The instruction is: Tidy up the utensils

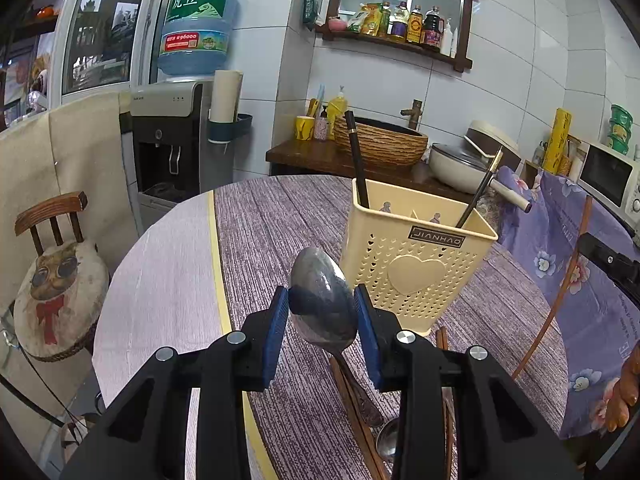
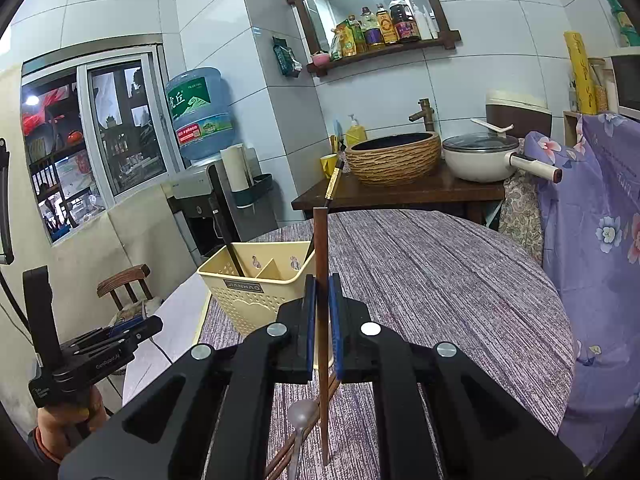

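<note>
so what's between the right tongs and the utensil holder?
In the right wrist view, nothing: only bare purple tablecloth between the right tongs, shut on a brown chopstick, and the cream holder.

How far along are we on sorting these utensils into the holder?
Partway. Done: two black chopsticks stand in the cream holder. In hand: the left gripper grips a metal spoon, the right gripper a brown chopstick. Left: more brown chopsticks and another spoon on the table.
</note>
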Action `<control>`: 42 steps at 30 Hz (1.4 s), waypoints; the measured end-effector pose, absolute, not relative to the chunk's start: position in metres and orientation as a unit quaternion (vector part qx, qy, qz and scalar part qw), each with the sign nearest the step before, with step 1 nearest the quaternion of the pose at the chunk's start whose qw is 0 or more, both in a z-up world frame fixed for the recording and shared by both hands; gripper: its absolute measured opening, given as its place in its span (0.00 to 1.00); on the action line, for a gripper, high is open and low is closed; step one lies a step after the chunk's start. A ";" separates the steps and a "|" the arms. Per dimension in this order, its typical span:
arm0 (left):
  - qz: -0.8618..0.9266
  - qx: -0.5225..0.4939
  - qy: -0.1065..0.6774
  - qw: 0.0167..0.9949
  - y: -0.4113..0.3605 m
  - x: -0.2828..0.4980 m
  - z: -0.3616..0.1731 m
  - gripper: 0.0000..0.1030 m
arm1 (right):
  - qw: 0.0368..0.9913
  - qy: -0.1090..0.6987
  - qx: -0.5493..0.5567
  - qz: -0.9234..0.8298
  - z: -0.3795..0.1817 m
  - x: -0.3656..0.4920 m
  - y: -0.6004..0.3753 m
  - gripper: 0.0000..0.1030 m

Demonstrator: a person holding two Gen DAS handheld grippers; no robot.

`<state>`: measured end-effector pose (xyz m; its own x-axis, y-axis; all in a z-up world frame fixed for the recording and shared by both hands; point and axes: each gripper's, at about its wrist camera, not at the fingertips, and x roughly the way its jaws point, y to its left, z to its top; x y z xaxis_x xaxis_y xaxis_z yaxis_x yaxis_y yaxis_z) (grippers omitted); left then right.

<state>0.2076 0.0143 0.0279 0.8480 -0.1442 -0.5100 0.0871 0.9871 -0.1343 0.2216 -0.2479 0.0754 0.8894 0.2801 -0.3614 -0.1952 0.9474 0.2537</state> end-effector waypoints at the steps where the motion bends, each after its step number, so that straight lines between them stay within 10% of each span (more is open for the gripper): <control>1: -0.061 -0.053 0.268 0.960 0.014 0.208 0.029 0.33 | 0.967 0.199 0.103 0.124 0.077 0.221 -0.247 0.08; 25: -0.063 -0.051 0.151 0.985 -0.007 0.275 0.167 0.33 | 0.977 0.084 0.103 0.168 0.225 0.266 -0.227 0.08; 42: -0.036 -0.009 0.218 0.975 -0.034 0.307 0.080 0.33 | 0.975 0.157 0.087 0.129 0.123 0.319 -0.203 0.08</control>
